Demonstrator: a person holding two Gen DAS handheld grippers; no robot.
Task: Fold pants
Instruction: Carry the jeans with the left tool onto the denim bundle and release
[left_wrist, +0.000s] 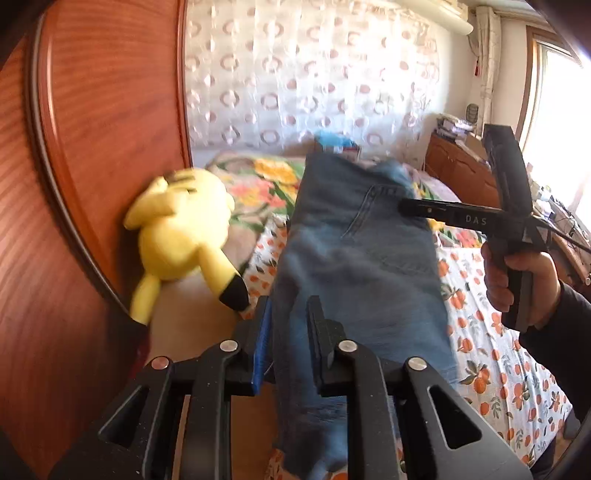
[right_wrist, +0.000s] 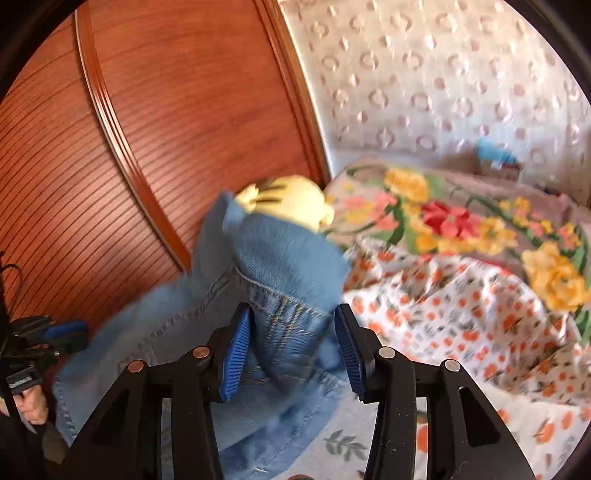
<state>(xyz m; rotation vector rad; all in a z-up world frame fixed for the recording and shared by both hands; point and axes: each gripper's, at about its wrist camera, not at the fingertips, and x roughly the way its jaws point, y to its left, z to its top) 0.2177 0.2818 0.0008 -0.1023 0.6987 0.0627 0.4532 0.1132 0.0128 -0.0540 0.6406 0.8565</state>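
Note:
Blue jeans (left_wrist: 354, 251) lie in a long folded strip on the bed, running away from me. My left gripper (left_wrist: 290, 325) is at their near end. Its jaws stand a little apart, and denim fills the gap and hangs down behind them. In the right wrist view my right gripper (right_wrist: 291, 325) is open around a bunched seam of the jeans (right_wrist: 280, 258). The denim touches the left pad and stands clear of the right one. The right gripper (left_wrist: 406, 206), held by a hand (left_wrist: 517, 280), hovers over the jeans' far right edge.
A yellow plush toy (left_wrist: 181, 229) lies against the wooden headboard (left_wrist: 92, 147), left of the jeans. The bed has an orange-print sheet (left_wrist: 498, 369) and a floral blanket (right_wrist: 461, 221). A wooden cabinet (left_wrist: 454, 166) with clutter on it stands at the far right by the window.

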